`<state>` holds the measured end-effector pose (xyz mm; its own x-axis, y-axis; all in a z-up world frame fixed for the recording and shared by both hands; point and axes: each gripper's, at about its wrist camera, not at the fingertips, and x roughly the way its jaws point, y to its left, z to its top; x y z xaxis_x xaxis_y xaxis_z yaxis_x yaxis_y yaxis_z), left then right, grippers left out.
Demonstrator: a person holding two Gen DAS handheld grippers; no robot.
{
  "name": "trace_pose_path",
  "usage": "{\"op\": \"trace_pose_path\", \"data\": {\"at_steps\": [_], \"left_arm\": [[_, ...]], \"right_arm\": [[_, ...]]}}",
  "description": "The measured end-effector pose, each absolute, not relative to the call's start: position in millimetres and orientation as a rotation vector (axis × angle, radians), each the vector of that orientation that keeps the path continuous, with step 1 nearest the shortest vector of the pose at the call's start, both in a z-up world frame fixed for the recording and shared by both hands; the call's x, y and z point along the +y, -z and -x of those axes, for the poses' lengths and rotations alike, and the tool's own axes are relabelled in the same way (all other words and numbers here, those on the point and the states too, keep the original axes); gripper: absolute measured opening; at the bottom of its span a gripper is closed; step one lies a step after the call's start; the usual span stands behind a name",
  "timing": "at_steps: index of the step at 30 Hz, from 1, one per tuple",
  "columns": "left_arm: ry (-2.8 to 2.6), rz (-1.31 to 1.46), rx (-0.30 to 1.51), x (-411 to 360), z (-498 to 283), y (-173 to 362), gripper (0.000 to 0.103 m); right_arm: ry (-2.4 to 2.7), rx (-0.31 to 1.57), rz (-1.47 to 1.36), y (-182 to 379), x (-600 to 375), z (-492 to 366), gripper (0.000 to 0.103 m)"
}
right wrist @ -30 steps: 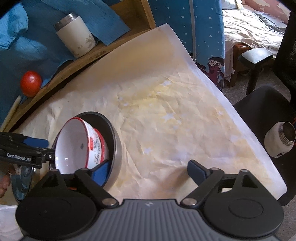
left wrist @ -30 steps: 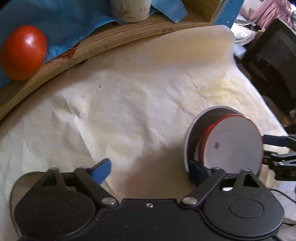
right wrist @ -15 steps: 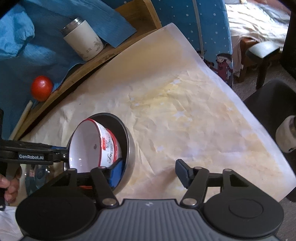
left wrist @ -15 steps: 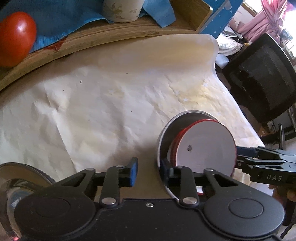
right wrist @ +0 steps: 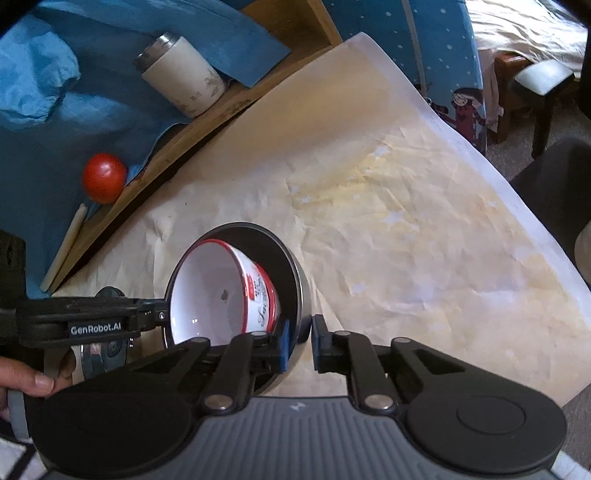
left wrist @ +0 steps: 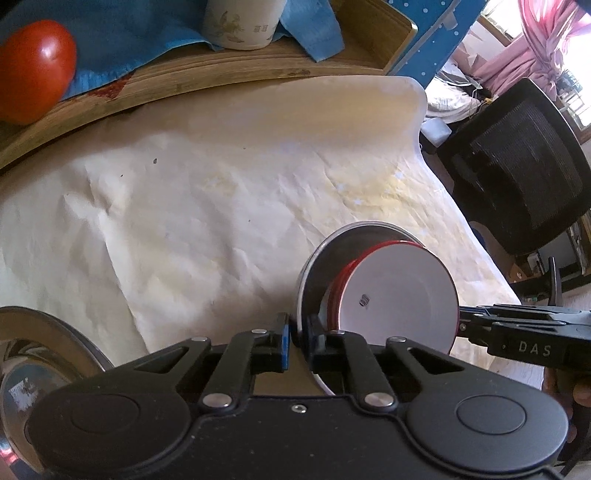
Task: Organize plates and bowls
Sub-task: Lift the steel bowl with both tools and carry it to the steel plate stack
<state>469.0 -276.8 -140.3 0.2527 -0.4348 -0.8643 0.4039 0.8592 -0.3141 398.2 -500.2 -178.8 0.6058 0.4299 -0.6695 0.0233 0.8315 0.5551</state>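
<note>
A steel bowl [left wrist: 343, 243] [right wrist: 295, 273] stands on the paper-covered table with a white, red-rimmed bowl [left wrist: 402, 295] [right wrist: 218, 291] lying tilted on its side inside it. My left gripper [left wrist: 298, 334] is shut on the steel bowl's near rim. My right gripper [right wrist: 300, 338] is shut on the steel bowl's opposite rim. Each gripper shows in the other's view, the right one [left wrist: 517, 332] and the left one [right wrist: 99, 319]. A second steel plate [left wrist: 40, 354] lies at the lower left.
A wooden tray [left wrist: 229, 70] at the back holds a red tomato [left wrist: 33, 70] [right wrist: 104, 178], a white tumbler [left wrist: 242, 22] [right wrist: 183, 83] and blue cloth [right wrist: 44, 92]. A black office chair [left wrist: 517, 166] stands past the table's right edge.
Both grippers went from open to shut on the steel bowl's rim, one at each side. The white bowl stays tilted inside it.
</note>
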Motion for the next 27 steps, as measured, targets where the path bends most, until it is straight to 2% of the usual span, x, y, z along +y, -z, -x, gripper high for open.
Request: {"op": "trace_pose_path", "data": {"at_steps": [11, 27], "left_arm": [[0.541, 0.101, 1.203, -266, -462, 141, 0.008], [0.543, 0.159, 1.174, -254, -458, 134, 0.007]], "right_arm": [[-0.221, 0.972, -0.616, 179, -498, -394, 0.012], [-0.210, 0.978, -0.620, 170, -492, -391, 0.012]]}}
